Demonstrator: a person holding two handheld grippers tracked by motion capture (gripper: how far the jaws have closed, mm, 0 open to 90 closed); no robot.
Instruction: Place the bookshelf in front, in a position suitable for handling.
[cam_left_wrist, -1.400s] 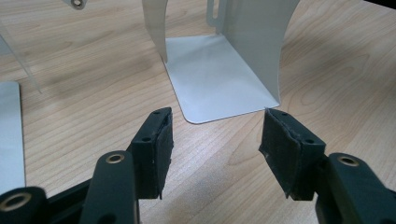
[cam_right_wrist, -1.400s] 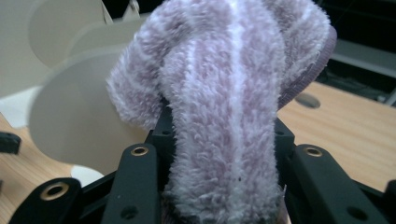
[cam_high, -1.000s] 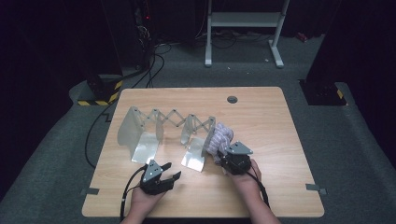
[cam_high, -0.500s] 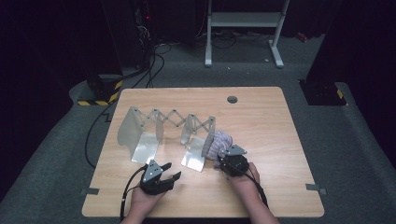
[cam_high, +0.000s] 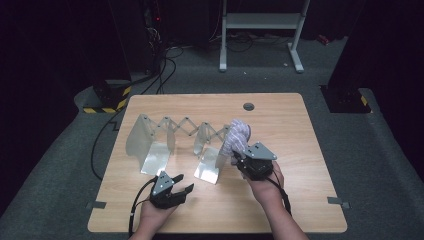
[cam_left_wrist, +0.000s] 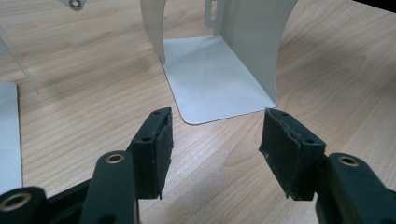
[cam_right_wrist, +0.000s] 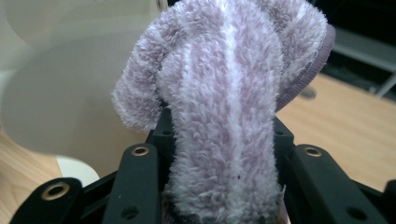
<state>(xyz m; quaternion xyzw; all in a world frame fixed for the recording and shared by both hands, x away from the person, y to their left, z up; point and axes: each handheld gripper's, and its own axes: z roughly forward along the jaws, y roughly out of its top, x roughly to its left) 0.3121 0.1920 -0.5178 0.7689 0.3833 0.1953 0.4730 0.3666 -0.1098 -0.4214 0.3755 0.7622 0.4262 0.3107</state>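
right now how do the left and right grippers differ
The left gripper has open jaws with nothing between them; the right gripper is shut on a fluffy lilac cloth. The left sits low near the table's front edge; the right is beside the metal rack. Both are black and hand-held.

Left gripper (cam_left_wrist: 215, 149): black padded jaws stood apart, nothing between; beyond, a grey sheet-metal bookend (cam_left_wrist: 219, 74) upright on light wooden table (cam_left_wrist: 93, 93).
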